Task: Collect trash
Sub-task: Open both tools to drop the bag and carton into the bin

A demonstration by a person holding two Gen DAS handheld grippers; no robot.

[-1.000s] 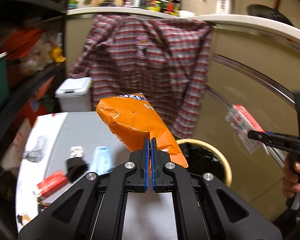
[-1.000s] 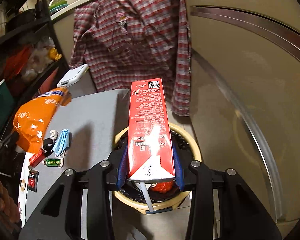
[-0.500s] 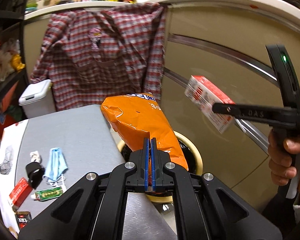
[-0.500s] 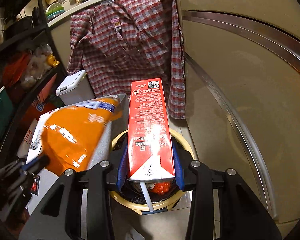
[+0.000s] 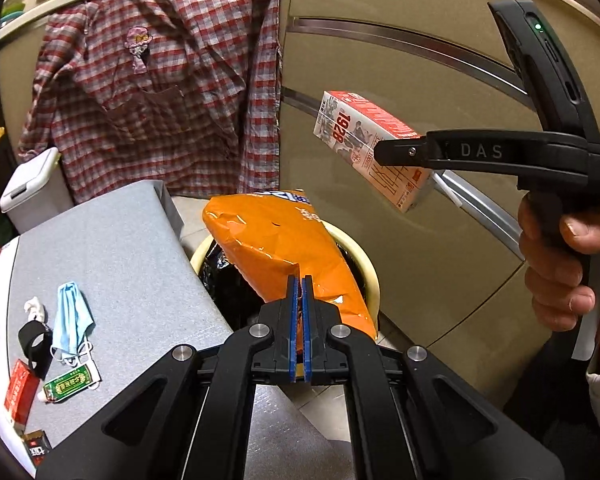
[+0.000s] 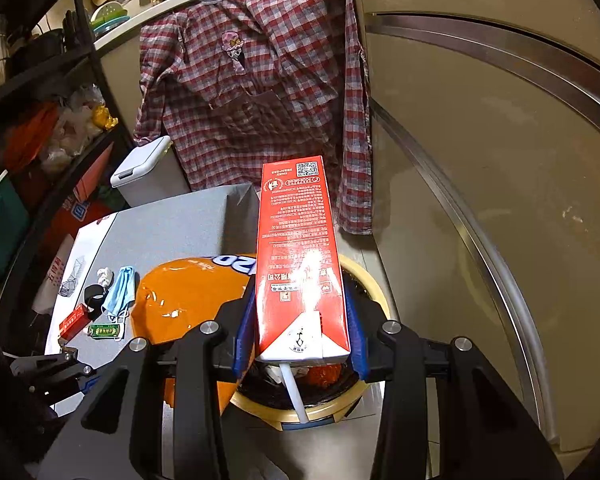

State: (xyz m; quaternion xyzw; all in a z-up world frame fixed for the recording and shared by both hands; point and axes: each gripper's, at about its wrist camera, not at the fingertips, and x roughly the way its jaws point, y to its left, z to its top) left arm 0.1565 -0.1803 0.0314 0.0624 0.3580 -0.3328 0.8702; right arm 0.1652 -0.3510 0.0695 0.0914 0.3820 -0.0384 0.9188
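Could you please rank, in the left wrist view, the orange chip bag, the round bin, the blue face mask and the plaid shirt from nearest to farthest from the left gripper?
1. Orange chip bag: pinched in the left gripper jaws.
2. Round bin: directly below the bag.
3. Blue face mask: to the left, on the grey tabletop.
4. Plaid shirt: hanging at the back.

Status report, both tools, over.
Left tool shut on orange chip bag, over the trash bin. Right tool shut on red carton, above the bin. Nothing in the way.
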